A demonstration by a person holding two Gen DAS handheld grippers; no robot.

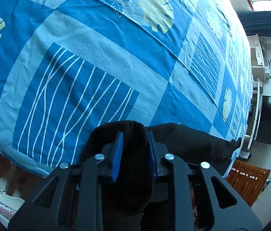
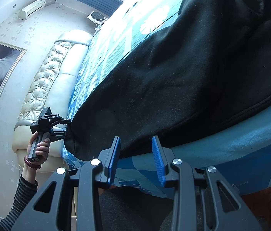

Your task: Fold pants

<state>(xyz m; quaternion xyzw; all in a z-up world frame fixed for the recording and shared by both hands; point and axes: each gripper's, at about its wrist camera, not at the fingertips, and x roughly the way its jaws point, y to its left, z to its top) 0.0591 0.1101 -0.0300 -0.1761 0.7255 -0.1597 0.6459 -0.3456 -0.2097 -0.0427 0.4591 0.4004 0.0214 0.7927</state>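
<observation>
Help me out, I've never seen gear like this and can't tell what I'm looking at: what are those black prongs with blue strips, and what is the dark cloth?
Each picture comes from a camera on a hand-held gripper, looking along its two fingers. A person carries one per hand. In the left view, the left gripper is shut on a bunch of the black pants. These lie on a bed's blue patterned sheet. In the right view, the right gripper sits at the pants' near edge; whether it pinches them is unclear. The left hand shows there too.

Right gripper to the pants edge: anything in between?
Nothing visible. The right gripper sits open just short of the black pants edge, with only bare bedsheet below. The left gripper is already shut on the pants' far end.
</observation>
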